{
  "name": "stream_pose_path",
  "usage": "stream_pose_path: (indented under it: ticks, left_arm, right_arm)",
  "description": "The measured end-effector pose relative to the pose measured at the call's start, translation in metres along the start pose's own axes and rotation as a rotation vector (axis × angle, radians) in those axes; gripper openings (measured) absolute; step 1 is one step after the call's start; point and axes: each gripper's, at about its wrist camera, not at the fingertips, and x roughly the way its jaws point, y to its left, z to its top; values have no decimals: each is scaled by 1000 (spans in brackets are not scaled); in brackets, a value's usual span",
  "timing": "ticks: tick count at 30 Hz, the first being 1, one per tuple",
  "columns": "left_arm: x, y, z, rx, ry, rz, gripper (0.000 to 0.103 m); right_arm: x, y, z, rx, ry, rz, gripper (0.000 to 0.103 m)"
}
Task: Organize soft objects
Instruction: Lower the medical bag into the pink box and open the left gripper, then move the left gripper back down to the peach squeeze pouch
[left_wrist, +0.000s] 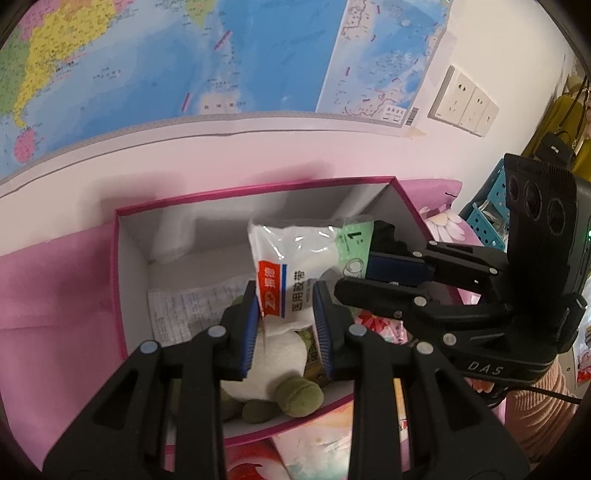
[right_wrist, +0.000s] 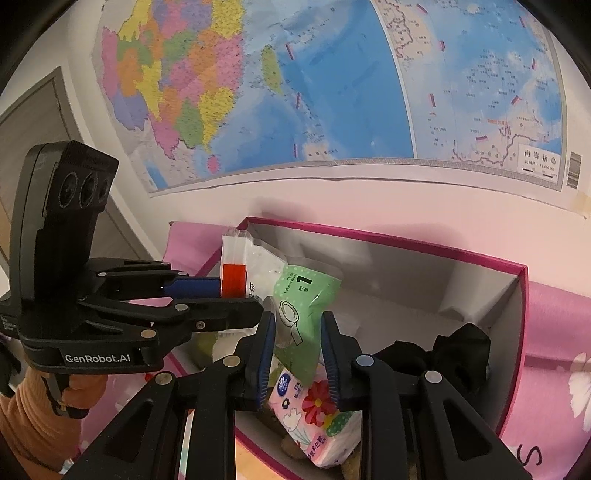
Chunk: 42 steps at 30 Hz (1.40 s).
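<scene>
My left gripper (left_wrist: 286, 325) pinches the white packet (left_wrist: 291, 266) at frame centre; my right gripper (right_wrist: 299, 354) pinches the green packet (right_wrist: 301, 295); both packets hang over the pink box (left_wrist: 118, 266); a plush toy (left_wrist: 280, 373) lies inside.

A large glossy paper wall map (right_wrist: 332, 85), blue sea with multicoloured regions, hangs on a pale painted wall (left_wrist: 258, 147). White plastic wall sockets (left_wrist: 463, 101) sit beside it. A grey door frame (right_wrist: 40, 110) stands at far left.
</scene>
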Motion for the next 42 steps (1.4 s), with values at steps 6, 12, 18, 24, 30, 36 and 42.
stream_pose_path:
  ticks: [6, 12, 18, 24, 30, 36, 42]
  left_arm:
    - [2, 0, 2, -6, 12, 9, 30]
    - [9, -1, 7, -20, 35, 33, 30]
    - [13, -1, 7, -32, 50, 61, 30]
    - [6, -1, 4, -33, 29, 94, 38]
    - [-28, -10, -9, 17, -92, 128, 38]
    - [-82, -23, -48, 85, -244, 114, 52]
    - [-109, -32, -89, 111, -291, 98, 52]
  right_arm:
    - [1, 0, 2, 5, 5, -3, 26]
    - [6, -1, 5, 24, 15, -17, 27]
    - [9, -2, 9, 33, 4, -72, 33]
    - [3, -2, 8, 35, -19, -126, 35]
    - [-22, 1, -3, 5, -71, -77, 35]
    - [-67, 16, -33, -117, -158, -35, 43]
    - [-99, 31, -78, -161, -166, 21, 50]
